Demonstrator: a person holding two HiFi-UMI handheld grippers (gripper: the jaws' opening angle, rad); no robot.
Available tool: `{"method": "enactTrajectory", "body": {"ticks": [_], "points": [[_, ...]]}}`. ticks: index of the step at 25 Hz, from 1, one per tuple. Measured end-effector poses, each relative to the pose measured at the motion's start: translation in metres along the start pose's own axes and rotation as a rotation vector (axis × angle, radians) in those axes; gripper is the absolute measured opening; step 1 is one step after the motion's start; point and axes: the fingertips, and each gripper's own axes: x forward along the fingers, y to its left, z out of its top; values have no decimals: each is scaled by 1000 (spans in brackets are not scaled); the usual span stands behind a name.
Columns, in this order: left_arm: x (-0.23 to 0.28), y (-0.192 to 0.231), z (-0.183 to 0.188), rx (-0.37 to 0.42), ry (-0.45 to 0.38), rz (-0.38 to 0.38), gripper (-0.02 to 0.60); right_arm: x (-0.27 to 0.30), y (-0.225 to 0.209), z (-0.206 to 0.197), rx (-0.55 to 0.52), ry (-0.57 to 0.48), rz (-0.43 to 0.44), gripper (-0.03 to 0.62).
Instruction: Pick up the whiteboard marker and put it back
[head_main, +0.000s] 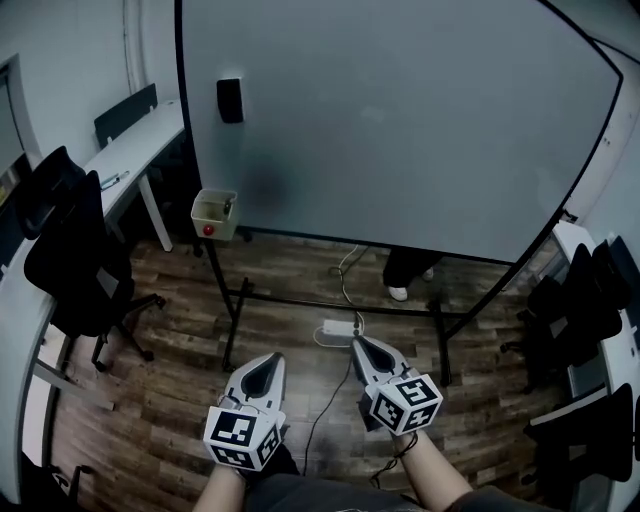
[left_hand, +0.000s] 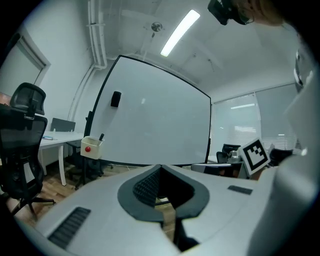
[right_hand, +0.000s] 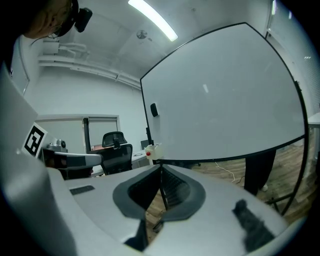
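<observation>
A dark whiteboard marker (head_main: 228, 206) stands upright in a small cream box (head_main: 215, 214) with a red dot, fixed at the lower left edge of the big whiteboard (head_main: 400, 110). In the left gripper view the marker (left_hand: 101, 136) pokes out of the box (left_hand: 91, 148), far ahead to the left. The right gripper view shows the box (right_hand: 154, 151) just above the jaw tips. My left gripper (head_main: 270, 358) and right gripper (head_main: 357, 343) hang low and side by side, well short of the board. Both are shut, with nothing between the jaws.
A black eraser (head_main: 230, 100) sticks to the board's upper left. The board's black stand (head_main: 236, 300) and a power strip (head_main: 340, 327) with cable lie ahead on the wood floor. A person's legs (head_main: 408, 270) show behind the board. Office chairs (head_main: 70, 250) and a desk (head_main: 130, 150) stand left, with more chairs (head_main: 575, 300) right.
</observation>
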Motion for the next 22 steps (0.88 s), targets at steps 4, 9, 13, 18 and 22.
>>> {"method": "enactTrajectory", "body": {"ticks": [4, 9, 13, 18, 22], "points": [[16, 42, 16, -10, -4, -22, 14, 43, 10, 17, -11, -4, -4, 25], [30, 90, 25, -8, 2, -32, 14, 95, 23, 30, -22, -7, -4, 25], [37, 133, 33, -5, 8, -24, 14, 139, 36, 34, -17, 2, -5, 25], [45, 176, 41, -27, 6, -29, 14, 179, 47, 48, -13, -31, -23, 25], [54, 197, 39, -42, 11, -37, 14, 194, 51, 47, -7, -24, -35, 25]]}}
